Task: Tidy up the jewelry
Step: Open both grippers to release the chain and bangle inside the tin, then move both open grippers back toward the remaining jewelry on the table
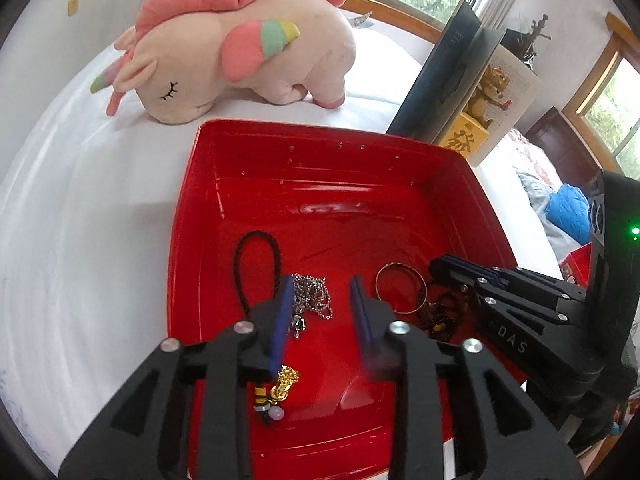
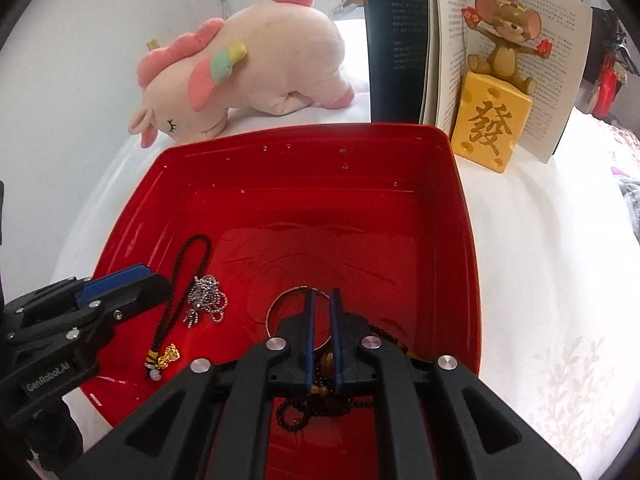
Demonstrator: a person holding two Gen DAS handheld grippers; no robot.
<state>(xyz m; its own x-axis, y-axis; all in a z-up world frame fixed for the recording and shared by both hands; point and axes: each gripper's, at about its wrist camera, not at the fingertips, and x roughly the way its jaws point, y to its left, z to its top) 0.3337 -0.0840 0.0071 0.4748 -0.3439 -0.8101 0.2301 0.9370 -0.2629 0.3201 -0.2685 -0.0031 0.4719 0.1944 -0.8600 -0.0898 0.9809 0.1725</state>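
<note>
Both grippers are held over a red tray [image 1: 200,184] that rests on a white cloth [image 1: 80,200]. Seen from its own camera, the left gripper [image 1: 321,286] is spread wide, with nothing between its blue pads [image 1: 283,312]; a silver chain [image 1: 312,294] lies heaped on the tray floor directly below the gap. The right gripper [image 2: 321,294] is nearly closed, its pads parallel with a narrow slit between them, and dark beads [image 2: 320,404] are seen in that slit near its base. Whether the beads are actually clamped or merely lie beneath cannot be told. A thin metal bangle [image 2: 280,308] lies flat under the right fingertips, its ring crossed by both pads.

A black braided cord [image 1: 256,264] is laid along the tray's left side. Its long axis runs from the near edge toward the far wall, with the closed loop pointing away and a gold charm [image 1: 282,386] with small beads at the near end. In the right view the same cord [image 2: 188,276] is seen slanting, loop up and away, charm [image 2: 168,356] low and near. The chain [image 2: 206,298] is just beside the cord, to its right, and the bangle and beads are found further right, well apart from the cord.

Beyond the tray, a pink plush unicorn [image 2: 244,72] is lying on its side, head toward the left. An open book [image 2: 400,40] is stood upright at the far right corner, and a mouse figurine [image 2: 500,52] is seated on a yellow cheese block [image 2: 490,128] before its pages.
</note>
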